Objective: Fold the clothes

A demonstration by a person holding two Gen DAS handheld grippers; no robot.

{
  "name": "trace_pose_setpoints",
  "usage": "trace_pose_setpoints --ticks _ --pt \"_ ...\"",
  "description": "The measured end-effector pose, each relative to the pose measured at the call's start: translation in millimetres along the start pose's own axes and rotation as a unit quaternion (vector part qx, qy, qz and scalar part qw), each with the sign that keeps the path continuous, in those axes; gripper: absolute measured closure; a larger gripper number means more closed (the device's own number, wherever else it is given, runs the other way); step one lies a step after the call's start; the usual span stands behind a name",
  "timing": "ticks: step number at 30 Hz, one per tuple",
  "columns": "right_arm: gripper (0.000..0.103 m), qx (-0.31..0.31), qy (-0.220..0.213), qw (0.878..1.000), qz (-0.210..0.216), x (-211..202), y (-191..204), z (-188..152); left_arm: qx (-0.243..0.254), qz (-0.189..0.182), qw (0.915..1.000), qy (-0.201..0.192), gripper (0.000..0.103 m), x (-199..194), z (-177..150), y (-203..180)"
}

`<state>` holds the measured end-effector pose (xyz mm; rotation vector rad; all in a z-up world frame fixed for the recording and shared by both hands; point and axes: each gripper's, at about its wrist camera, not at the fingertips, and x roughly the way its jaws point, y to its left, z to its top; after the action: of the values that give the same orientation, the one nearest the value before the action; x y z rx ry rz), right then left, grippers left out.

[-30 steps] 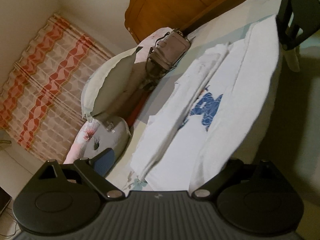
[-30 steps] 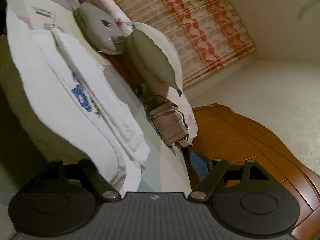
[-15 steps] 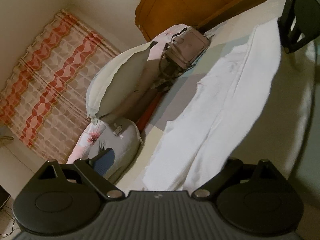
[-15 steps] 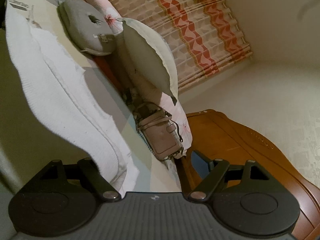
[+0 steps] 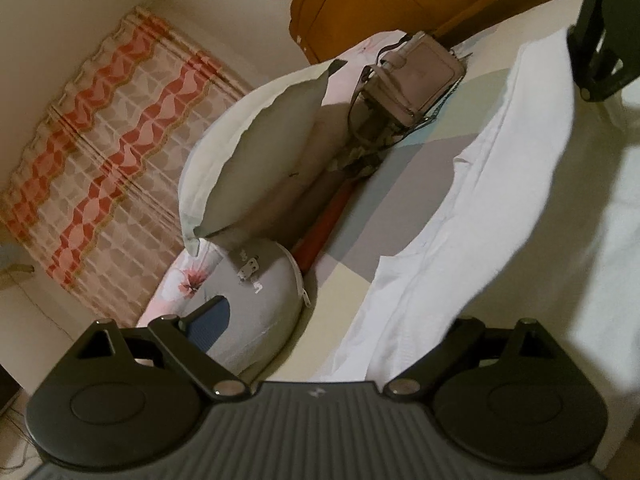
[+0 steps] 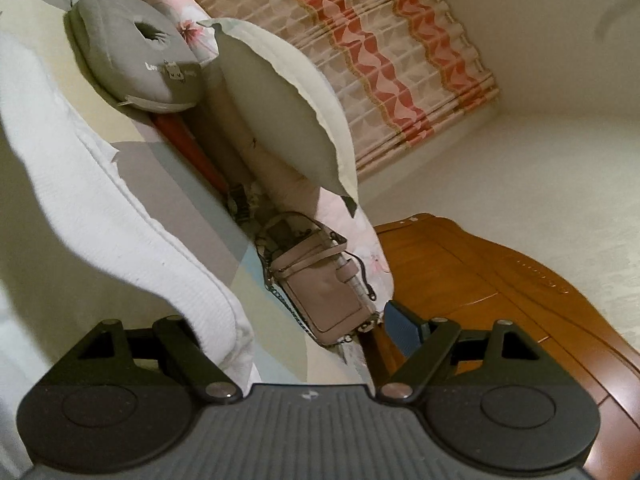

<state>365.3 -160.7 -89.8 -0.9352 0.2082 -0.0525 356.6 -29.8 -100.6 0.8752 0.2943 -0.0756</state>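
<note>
Fold underway: we carry white garment edge toward pillow, jaws wide, whether gripping it we cannot tell; flattening left.

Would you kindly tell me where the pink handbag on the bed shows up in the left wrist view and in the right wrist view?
Left wrist view: the pink handbag lies upper centre, right of the white pillow.
Right wrist view: the handbag lies lower centre, below the same pillow.
Shared landmark: the orange-patterned curtain.
</note>
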Motion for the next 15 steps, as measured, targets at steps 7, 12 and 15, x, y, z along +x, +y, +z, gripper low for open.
trace_pose_setpoints --ticks 7,12,15 --pt "0.017 -0.004 0.012 0.999 0.049 40.6 15.0 0.2 -0.011 -0.038 0.9987 0.033 0.009 36.0 -6.6 1.3" --pt "0.017 0.031 0.047 0.992 0.112 60.7 21.8 -8.8 -0.002 -0.098 0.9933 0.06 0.009 51.6 -20.3 -8.4" --pt "0.017 0.046 0.065 0.987 0.142 53.4 17.2 -18.9 0.0 -0.106 0.993 0.053 0.01 33.6 -25.4 0.3"
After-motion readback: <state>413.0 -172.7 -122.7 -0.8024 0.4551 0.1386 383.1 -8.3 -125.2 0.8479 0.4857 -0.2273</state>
